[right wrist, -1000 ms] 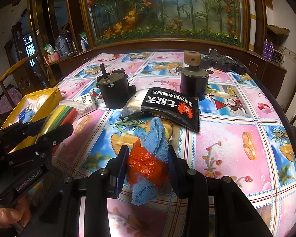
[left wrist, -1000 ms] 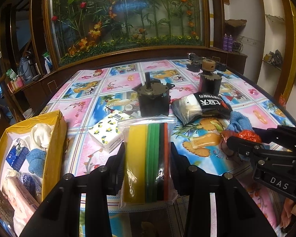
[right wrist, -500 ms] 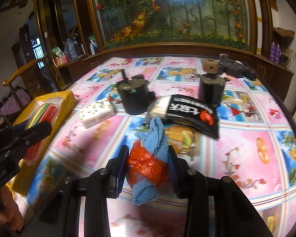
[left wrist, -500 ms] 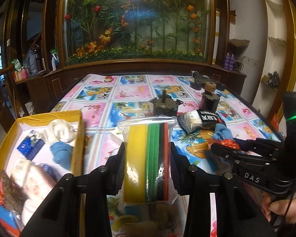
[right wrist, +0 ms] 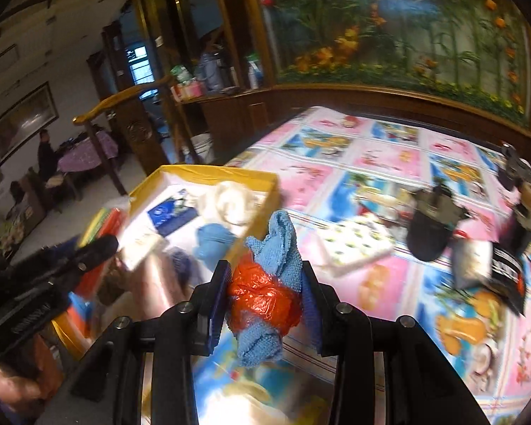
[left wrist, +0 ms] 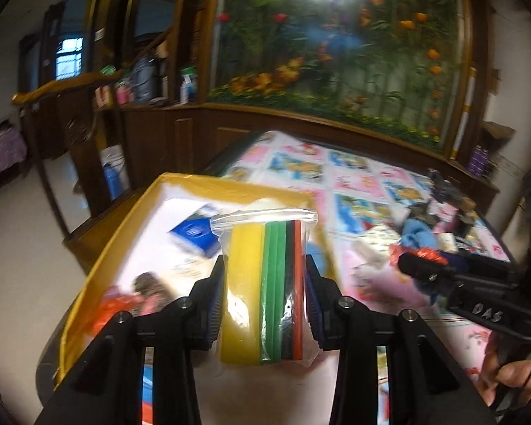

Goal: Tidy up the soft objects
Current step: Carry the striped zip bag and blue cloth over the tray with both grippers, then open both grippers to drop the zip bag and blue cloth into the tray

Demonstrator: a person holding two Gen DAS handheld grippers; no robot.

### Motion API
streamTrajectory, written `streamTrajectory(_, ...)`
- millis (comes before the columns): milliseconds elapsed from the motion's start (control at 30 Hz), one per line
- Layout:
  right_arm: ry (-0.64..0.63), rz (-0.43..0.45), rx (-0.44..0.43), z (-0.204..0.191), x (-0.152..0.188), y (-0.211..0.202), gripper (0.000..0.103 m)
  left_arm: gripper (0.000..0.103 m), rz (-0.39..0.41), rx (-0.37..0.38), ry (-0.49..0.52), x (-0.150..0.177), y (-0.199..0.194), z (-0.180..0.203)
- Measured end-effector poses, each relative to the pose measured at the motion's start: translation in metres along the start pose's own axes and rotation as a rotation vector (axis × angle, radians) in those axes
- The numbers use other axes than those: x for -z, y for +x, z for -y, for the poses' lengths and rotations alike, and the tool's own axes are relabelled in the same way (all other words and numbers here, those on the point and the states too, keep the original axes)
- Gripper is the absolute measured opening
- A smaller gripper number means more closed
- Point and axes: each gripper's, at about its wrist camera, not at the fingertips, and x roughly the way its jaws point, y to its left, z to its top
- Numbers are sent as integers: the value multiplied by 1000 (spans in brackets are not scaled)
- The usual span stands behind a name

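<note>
My left gripper [left wrist: 263,292] is shut on a clear zip bag of yellow, green, black and red sponge sheets [left wrist: 263,283], held in the air over the near part of the yellow box [left wrist: 230,189]. My right gripper [right wrist: 263,295] is shut on a blue cloth bundled with an orange plastic bag [right wrist: 265,294], raised above the table just right of the yellow box [right wrist: 209,171]. The box holds a white cloth [right wrist: 232,203], a blue pack [right wrist: 171,217], a blue cloth and other soft things. In the left wrist view the right gripper [left wrist: 424,265] shows at the right with its bundle.
On the patterned tablecloth [right wrist: 382,157] lie a white flowered tissue pack [right wrist: 354,242], a black motor-like part [right wrist: 430,228], a black-and-silver snack bag [right wrist: 492,269] and another dark part [right wrist: 525,212]. Wooden cabinets and a flower mural stand behind. A hand [left wrist: 509,379] holds the right gripper.
Both grippers have swung left and risen, carrying their loads from over the table middle toward the yellow box. The left one now hangs over the box. Both views are tilted and blurred.
</note>
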Motion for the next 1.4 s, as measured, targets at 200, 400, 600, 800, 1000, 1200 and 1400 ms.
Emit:
streamTrajectory(200, -22, -61, -76, -40, -26, 49, 42, 39, -70, -39, -50, 8, 22, -30)
streamTrajectory(400, -35, -118, -111, -64, -47, 95, 42, 39, -86, -34, -53, 10, 28, -32)
streamTrajectory(600, -10, -180, -128, -67, -53, 133, 42, 39, -90, -43, -43, 13, 28, -33)
streamTrajectory(800, 23, -184, -146, -61, -55, 138, 54, 39, -94, -42, -46, 12, 27, -33)
streamTrajectory(1000, 38, -152, -184, -56, -57, 125, 63, 44, -107, -44, -57, 9, 28, -33)
streamTrajectory(1200, 43, -89, -197, -47, -54, 88, 63, 74, -81, -38, -55, 6, 22, -30)
streamTrajectory(1400, 75, -27, -181, -6, -38, 39, 68, 75, -57, -40, -35, 1, 12, -17)
